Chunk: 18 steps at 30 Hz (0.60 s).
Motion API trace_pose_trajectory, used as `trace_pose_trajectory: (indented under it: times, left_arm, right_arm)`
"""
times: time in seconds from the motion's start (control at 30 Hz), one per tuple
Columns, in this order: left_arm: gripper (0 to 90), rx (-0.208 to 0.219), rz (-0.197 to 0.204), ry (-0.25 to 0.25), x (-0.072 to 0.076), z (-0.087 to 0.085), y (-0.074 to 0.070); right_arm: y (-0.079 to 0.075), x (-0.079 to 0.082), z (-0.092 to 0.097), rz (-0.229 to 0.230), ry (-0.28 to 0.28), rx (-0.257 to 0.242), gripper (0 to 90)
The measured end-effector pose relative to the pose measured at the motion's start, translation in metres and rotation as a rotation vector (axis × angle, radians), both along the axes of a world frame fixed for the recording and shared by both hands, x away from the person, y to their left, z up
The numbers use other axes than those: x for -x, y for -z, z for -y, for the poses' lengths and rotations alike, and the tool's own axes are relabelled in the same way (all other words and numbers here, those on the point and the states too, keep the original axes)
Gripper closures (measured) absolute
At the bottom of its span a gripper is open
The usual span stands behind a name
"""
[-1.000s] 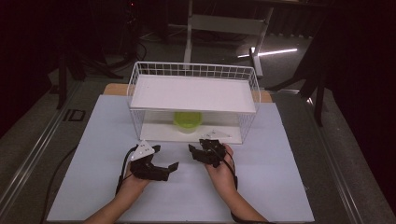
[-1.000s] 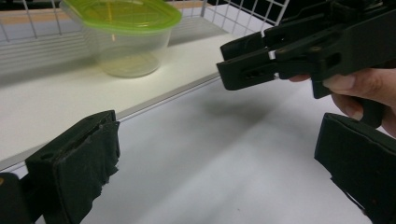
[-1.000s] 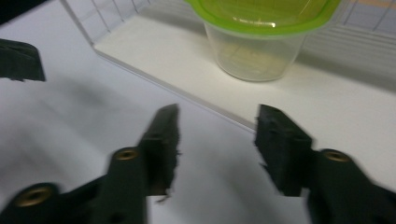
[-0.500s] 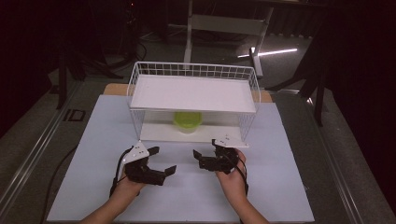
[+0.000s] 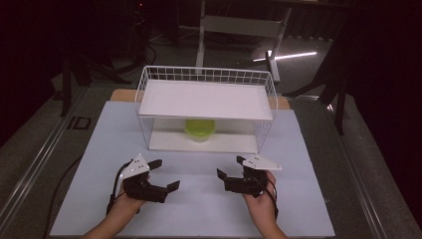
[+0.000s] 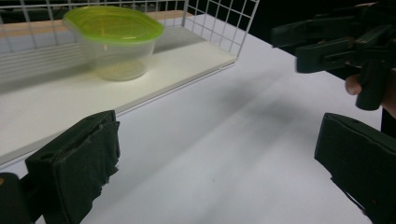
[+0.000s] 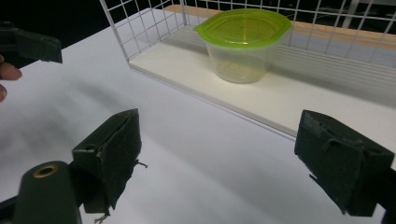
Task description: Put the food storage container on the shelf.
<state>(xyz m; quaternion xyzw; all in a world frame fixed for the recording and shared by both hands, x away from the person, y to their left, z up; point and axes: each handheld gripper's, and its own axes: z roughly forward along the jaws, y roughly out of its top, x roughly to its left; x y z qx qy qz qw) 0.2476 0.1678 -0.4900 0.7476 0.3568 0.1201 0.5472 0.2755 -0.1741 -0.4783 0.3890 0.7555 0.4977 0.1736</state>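
Now both tools [image 5: 161,174] [image 5: 230,167] wide open — empty.

white wire rack [image 5: 206,79], white tabletop [image 5: 199,209], dark floor [image 5: 378,149]

The white table [image 5: 298,209] lies bare between the grippers and the wire rack [image 5: 206,107] at twelve o'clock. The rack's near side stands open above its bottom board, so the way to the lidded tub [image 5: 200,129] is free; the shelf caps it overhead, mesh walls close three and nine o'clock.
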Motion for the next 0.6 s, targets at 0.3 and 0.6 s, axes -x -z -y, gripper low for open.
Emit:
trace_pose_trajectory:
  times: [0.3, 0.6]
  left_arm:
    - [1.1, -0.006, -0.016, -0.024, 0.012, -0.021, 0.005]
    - [1.1, 0.001, -0.016, -0.046, 0.026, -0.036, 0.004]
  right_arm:
    - [-0.003, 0.017, 0.021, 0.014, 0.008, 0.002, 14.7]
    - [-0.003, 0.028, 0.035, 0.012, -0.002, 0.011, 14.6]
